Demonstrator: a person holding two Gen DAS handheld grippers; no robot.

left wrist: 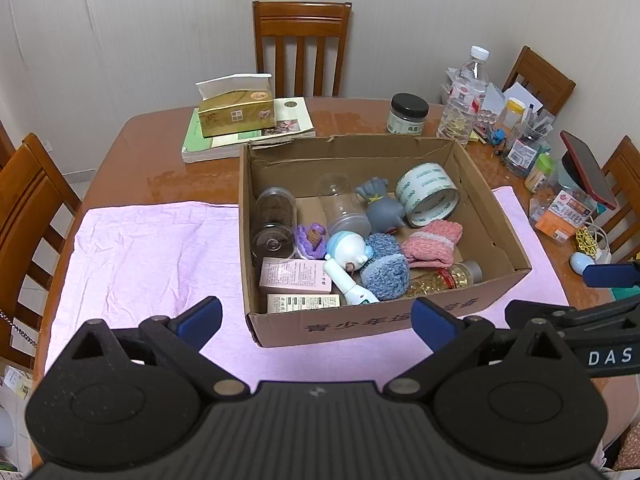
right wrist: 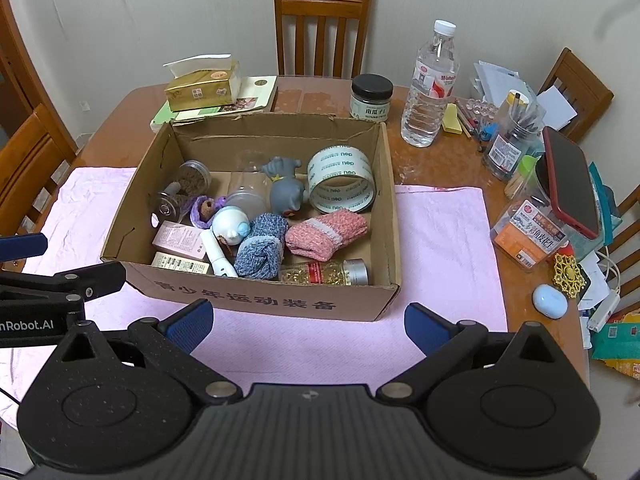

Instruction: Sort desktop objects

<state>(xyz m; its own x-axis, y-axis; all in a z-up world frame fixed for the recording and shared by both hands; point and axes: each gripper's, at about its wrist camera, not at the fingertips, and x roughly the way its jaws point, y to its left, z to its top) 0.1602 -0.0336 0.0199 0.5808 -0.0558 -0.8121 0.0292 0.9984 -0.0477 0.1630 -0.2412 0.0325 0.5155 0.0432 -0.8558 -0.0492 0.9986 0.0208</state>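
A: What does the cardboard box (right wrist: 256,300) look like?

B: Open-topped and brown, with printed characters on its near wall. It sits on a pink cloth (right wrist: 440,232) in the middle of the table. Inside lie a tape roll (right wrist: 342,184), a pink knitted sock (right wrist: 326,234), a blue knitted sock (right wrist: 260,250), a grey toy figure (right wrist: 286,194), clear jars, small cartons and a bottle of yellow capsules (right wrist: 324,273).

A: And the grippers?

B: The left gripper (left wrist: 316,318) and the right gripper (right wrist: 308,322) both hover just short of the box, jaws spread wide, holding nothing.

A: The surroundings?

B: A brown wooden table (right wrist: 440,160) with wooden chairs around it, pale walls, a tissue box (right wrist: 200,90) on books, a water bottle (right wrist: 430,88) and clutter on the right side.
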